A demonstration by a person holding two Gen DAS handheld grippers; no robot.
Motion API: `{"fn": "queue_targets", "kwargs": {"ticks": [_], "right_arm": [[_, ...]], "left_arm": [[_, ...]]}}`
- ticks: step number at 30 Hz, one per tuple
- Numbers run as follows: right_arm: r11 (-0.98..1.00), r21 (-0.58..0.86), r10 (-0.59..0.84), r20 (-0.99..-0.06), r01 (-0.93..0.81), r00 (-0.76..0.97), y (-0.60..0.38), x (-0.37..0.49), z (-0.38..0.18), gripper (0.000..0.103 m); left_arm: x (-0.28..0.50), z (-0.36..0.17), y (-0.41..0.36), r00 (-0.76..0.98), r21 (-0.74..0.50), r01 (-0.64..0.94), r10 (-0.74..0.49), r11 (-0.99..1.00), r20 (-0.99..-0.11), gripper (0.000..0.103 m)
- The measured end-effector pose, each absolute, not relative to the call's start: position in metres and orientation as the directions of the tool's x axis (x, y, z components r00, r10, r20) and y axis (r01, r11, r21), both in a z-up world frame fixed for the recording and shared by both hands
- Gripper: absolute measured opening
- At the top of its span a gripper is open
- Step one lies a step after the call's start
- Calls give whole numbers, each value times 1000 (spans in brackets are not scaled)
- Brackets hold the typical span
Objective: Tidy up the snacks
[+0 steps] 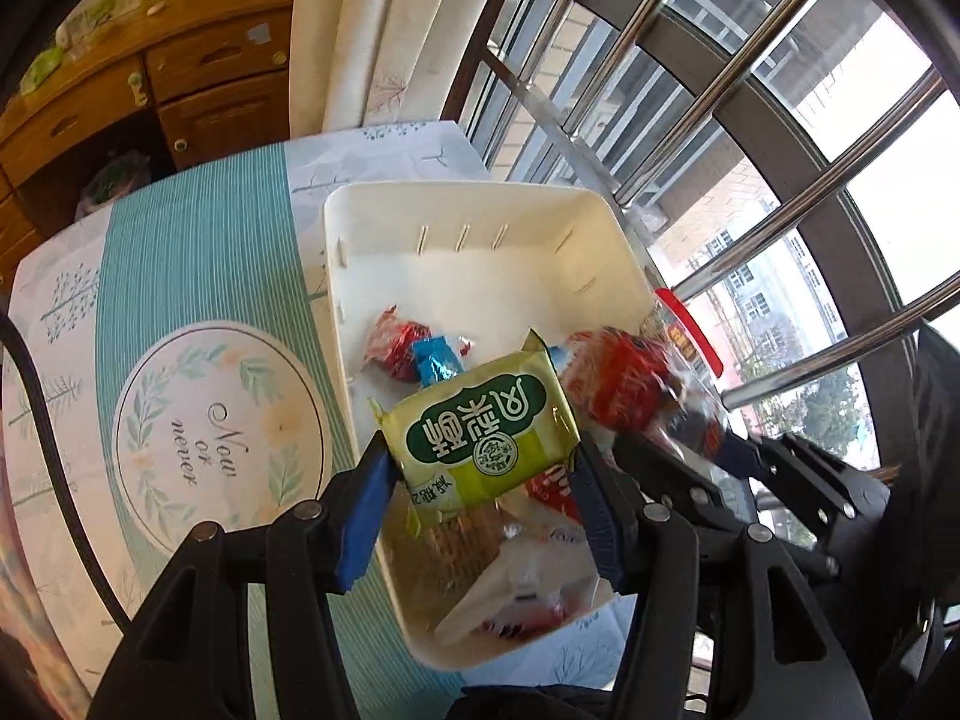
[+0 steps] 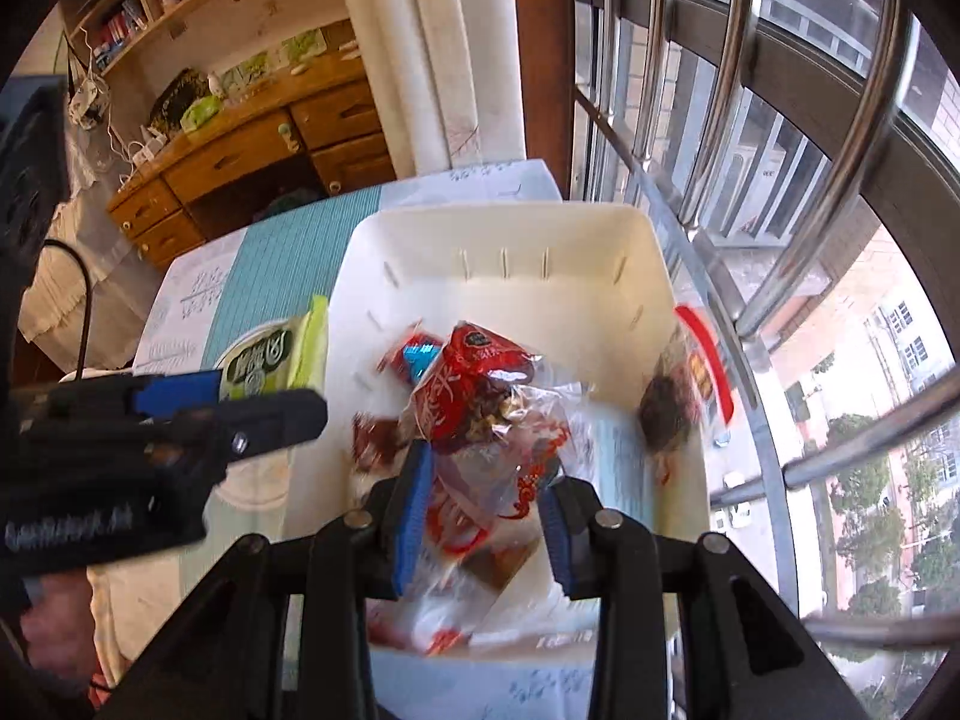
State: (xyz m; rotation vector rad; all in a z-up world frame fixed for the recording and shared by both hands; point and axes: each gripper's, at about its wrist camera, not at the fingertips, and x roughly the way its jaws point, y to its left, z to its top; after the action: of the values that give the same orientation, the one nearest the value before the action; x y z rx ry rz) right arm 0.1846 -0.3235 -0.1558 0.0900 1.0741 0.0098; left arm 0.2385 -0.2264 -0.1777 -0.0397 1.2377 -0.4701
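Left tool [image 1: 483,450] is pinching green snack pack [image 1: 480,429] over bin [image 1: 456,204] | right tool [image 2: 483,510] is gripping red bag [image 2: 480,414] toward 12 o'clock | I'm judging drop-off step; next: lower, release inside.

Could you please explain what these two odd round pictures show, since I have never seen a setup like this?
There is no robot: a person holds two hand tools with black jaws and blue pads, each with a wide-angle camera looking along its fingers. In the left tool's picture, the left gripper clamps a green snack packet. In the right tool's picture, the right gripper clamps a red-and-clear snack bag. Both hover over a white bin already holding wrapped sweets, on a table with a teal cloth by a window.
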Motion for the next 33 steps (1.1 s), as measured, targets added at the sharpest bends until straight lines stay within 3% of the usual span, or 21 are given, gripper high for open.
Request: {"fn": "queue_targets", "kwargs": {"ticks": [5, 8, 12, 22, 24, 33], "right_arm": [[994, 102, 79, -890, 26, 449, -333, 196, -154, 40], [995, 93, 72, -903, 28, 424, -331, 195, -145, 41], [990, 124, 82, -909, 75, 409, -331, 186, -131, 57], [981, 181, 134, -890, 69, 436, -308, 134, -128, 67], [984, 172, 135, -894, 49, 427, -297, 123, -131, 72], [978, 204, 206, -914, -41, 350, -249, 86, -139, 77]], "left_arm": [[236, -178, -217, 231, -295, 243, -350, 924, -908, 66], [230, -165, -206, 234, -297, 221, -346, 929, -908, 81], [215, -139, -189, 286, -312, 199, -359, 929, -888, 86], [158, -120, -129, 386, -319, 101, -332, 942, -861, 87], [143, -117, -115, 407, -294, 88, -304, 952, -861, 87], [75, -108, -43, 421, -191, -67, -145, 979, -895, 87]]}}
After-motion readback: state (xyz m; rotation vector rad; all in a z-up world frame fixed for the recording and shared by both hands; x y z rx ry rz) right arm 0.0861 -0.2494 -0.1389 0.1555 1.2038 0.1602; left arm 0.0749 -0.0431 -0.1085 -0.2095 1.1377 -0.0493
